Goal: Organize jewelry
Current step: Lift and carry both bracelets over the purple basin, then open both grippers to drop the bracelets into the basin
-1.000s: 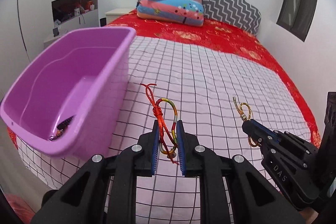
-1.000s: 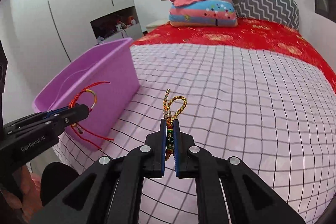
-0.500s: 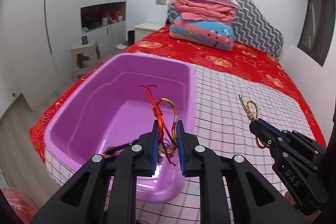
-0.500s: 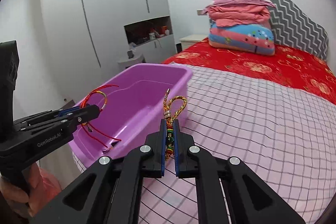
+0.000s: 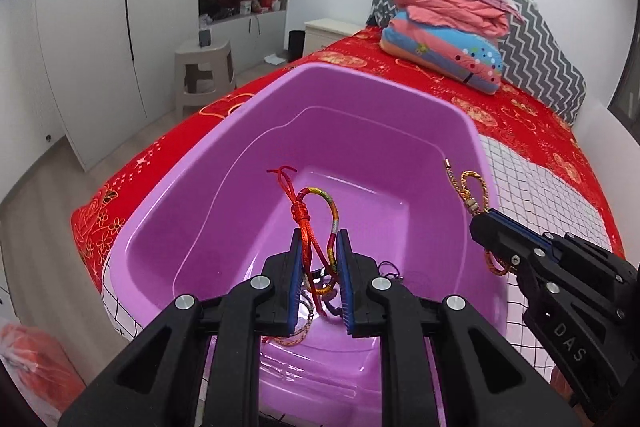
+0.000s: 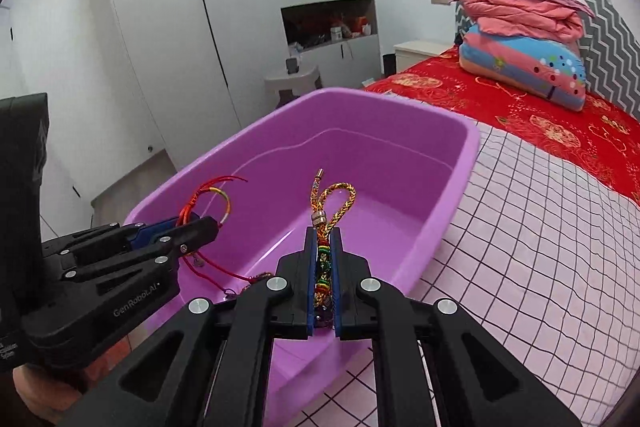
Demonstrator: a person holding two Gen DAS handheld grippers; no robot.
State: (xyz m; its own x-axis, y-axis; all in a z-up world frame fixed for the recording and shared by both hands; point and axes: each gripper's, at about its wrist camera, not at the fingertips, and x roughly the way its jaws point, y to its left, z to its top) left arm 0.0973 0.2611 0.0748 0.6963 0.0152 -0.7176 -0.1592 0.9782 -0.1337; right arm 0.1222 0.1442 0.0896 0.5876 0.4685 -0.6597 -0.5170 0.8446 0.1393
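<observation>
A purple plastic tub [image 5: 472,143] [image 6: 452,187] stands on the bed's near left corner. My left gripper [image 5: 319,239] [image 6: 200,223] hangs over its inside, shut on a red cord bracelet [image 5: 308,215] [image 6: 208,197] with a multicoloured loop. My right gripper [image 6: 324,235] [image 5: 486,223] is over the tub's right part, shut on a braided gold and multicoloured bracelet [image 6: 334,201] [image 5: 470,187]. Other jewelry [image 5: 304,311] lies on the tub's floor near the front wall, partly hidden by my left fingers.
The tub rests on a pink grid-patterned cloth [image 6: 540,247] over a red bedspread [image 5: 500,107]. Folded quilts [image 5: 444,23] and a zigzag pillow [image 5: 540,59] lie at the head. White wardrobes [image 6: 240,7], a beige stool [image 5: 204,67] and a nightstand [image 5: 328,31] stand left of the bed.
Both grippers have swung left from over the cloth to above the purple tub, each still holding its bracelet. The tub now fills the middle of both views.
</observation>
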